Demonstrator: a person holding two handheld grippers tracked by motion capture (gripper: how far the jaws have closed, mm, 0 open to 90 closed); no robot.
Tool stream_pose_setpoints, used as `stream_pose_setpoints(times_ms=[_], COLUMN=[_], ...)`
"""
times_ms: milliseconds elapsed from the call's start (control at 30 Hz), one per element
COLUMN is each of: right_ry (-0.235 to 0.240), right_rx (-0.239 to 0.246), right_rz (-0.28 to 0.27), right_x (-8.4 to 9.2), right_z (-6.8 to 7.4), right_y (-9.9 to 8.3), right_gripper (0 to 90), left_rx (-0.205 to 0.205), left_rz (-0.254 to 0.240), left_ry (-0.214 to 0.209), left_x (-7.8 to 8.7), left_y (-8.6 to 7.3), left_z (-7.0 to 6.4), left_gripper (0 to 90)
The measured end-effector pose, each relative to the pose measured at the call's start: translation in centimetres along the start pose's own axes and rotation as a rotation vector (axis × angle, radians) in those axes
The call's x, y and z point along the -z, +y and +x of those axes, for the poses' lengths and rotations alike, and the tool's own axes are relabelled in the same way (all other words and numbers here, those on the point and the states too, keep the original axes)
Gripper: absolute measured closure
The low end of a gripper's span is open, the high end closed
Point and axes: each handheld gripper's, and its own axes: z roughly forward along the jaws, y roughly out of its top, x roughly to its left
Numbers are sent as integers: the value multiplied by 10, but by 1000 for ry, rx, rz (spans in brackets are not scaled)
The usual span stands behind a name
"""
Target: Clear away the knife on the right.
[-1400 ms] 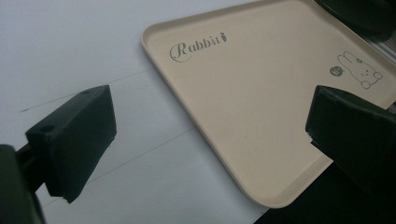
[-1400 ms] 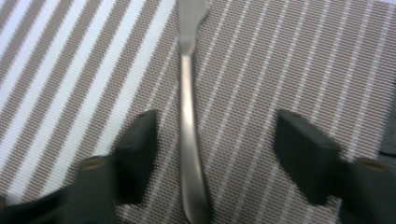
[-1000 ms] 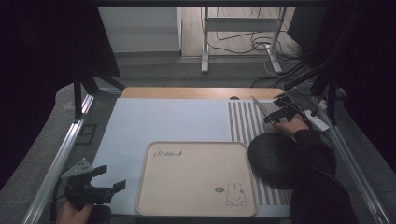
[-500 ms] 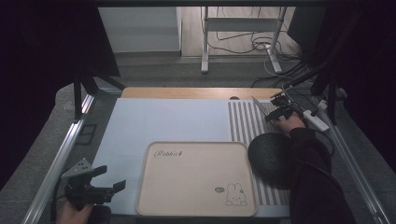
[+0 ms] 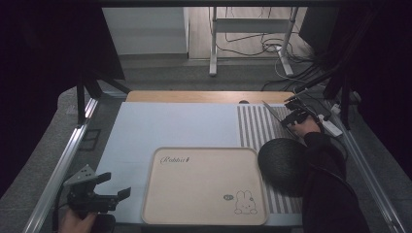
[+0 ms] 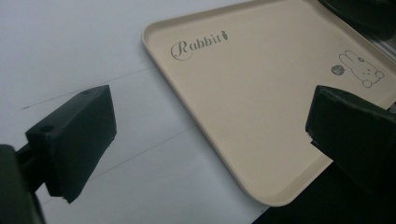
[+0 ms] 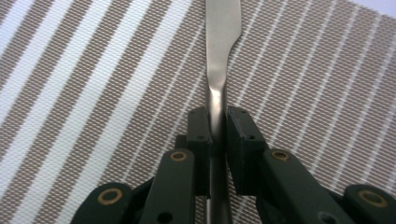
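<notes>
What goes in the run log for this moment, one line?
right gripper: jaws just closed on flat silver metal knife | knife: on brown-and-white striped woven placemat | left gripper: open, by beige rabbit-print plastic tray

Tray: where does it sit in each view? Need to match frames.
High view: the beige tray is at near centre, on the table's near edge, just left of the striped mat.
Left gripper view: the tray covers the upper right, one corner pointing to the bottom edge.
Right gripper view: looks at the striped mat, with a metal blade over it.
Shared landmark: rabbit drawing at the tray's corner.
</notes>
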Motion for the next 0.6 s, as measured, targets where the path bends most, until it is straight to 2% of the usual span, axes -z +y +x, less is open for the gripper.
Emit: stream_pose_setpoints(times_ms=[100,133,267,600], right_ry=[-25,-12,-9,18], right_rx=[5,-6,-27,-28], right_rz=[-14,-20,-47,-86], right_x=[4,6,15,29], right_z=[-3,-5,-9,-5], right_y=[-2,-2,-5,-2], right_gripper=[802,803,803,803], left_rx=[-2,-2,-2,-3], left_rz=[1,1,1,3], left_ry=[2,1,1,2], left_x=[0,0,0,0], left_y=[0,0,0,0], left_z=[0,0,0,-1], left_gripper=[28,28,28,28])
